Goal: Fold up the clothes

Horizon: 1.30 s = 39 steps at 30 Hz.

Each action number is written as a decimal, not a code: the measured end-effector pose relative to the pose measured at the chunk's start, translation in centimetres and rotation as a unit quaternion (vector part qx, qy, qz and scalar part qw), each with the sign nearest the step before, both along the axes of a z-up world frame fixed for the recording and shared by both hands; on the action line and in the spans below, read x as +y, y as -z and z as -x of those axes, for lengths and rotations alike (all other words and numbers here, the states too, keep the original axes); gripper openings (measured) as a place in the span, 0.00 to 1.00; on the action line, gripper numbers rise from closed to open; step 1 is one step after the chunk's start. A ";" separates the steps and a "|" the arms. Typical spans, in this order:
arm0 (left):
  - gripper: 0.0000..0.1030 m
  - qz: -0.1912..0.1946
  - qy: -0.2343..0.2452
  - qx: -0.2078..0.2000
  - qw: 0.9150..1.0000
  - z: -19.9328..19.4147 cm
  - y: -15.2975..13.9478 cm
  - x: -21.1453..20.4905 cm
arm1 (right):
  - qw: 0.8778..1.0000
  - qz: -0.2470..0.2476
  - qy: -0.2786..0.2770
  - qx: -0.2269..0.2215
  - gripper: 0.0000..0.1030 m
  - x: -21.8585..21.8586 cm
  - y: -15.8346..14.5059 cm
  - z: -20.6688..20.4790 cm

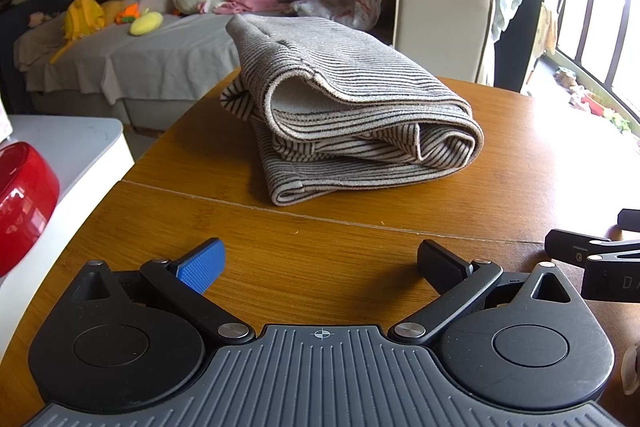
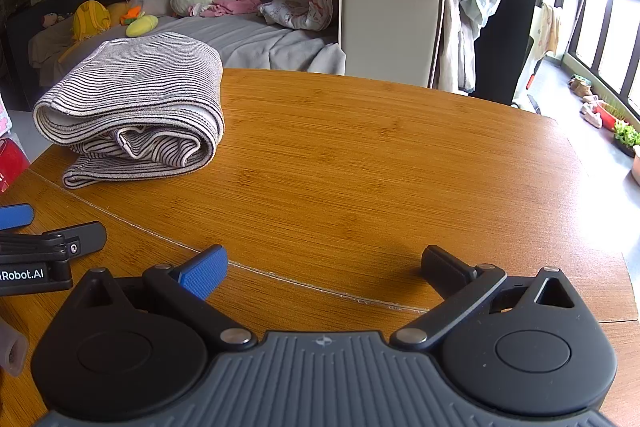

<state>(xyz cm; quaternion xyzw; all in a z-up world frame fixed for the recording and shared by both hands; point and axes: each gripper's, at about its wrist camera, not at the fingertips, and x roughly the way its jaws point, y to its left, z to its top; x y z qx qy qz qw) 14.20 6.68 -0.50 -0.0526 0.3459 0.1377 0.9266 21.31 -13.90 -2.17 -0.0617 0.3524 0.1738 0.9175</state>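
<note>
- The striped garment [image 1: 348, 115] is lying folded on the table [image 1: 320, 247], well ahead of both claws.
- The left claw [image 1: 320, 263] and right claw [image 2: 324, 267] are both gaping apart, holding nothing.
- The loose upper layers are bulging; a nudge risks unrolling them.
- Its far end is sitting near the table edge and could be slipping off.

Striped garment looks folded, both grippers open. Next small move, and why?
Probably reach the left gripper forward to square the loose bottom layer of the striped garment: it sticks out unevenly. The right gripper is open over bare table.
</note>
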 end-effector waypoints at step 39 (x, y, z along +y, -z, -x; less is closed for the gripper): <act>1.00 0.000 0.000 0.000 1.000 0.0 0.0 -0.1 | 0.999 0.000 -0.035 0.000 1.00 0.2 -0.1 0.4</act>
